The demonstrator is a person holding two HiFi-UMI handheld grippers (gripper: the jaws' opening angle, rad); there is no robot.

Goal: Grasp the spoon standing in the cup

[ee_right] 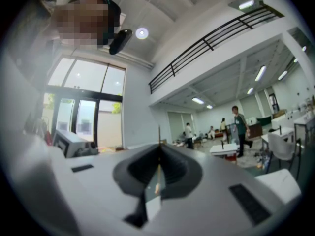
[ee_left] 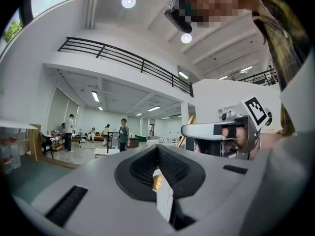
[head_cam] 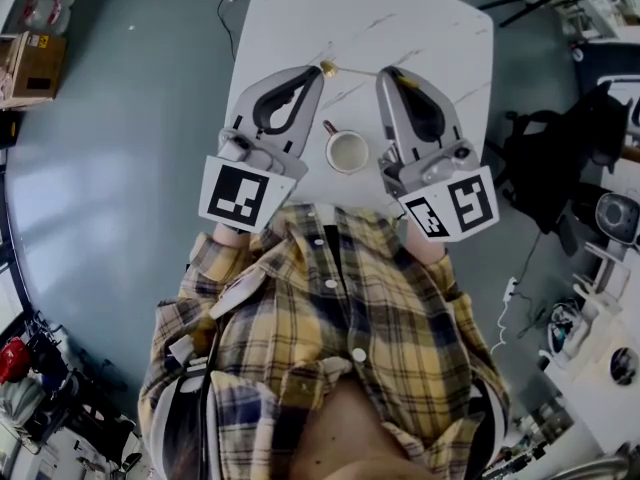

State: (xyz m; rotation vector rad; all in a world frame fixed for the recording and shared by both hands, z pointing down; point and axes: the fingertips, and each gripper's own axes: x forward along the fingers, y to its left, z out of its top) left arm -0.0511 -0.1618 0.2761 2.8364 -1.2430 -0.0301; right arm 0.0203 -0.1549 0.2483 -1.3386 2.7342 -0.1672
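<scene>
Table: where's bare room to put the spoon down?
Free: far half of the table, beyond the spoon; also the strip right of the right tongs. Crowded: near edge, cup between left tongs and right tongs.

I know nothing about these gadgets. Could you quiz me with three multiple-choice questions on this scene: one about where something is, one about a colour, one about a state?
1. Where is the cup? A on the floor; B on the white table; C inside a cardboard box.
2. What colour is the spoon? A gold; B red; C blue.
3. How is the spoon? A standing in the cup; B lying on the floor; C pinched between the left gripper and the right gripper.

Answers: B, the cup sits on the tabletop between the grippers. A, its bowl glints gold. C, both pairs of jaws are closed on its ends, clear of the cup.
</scene>
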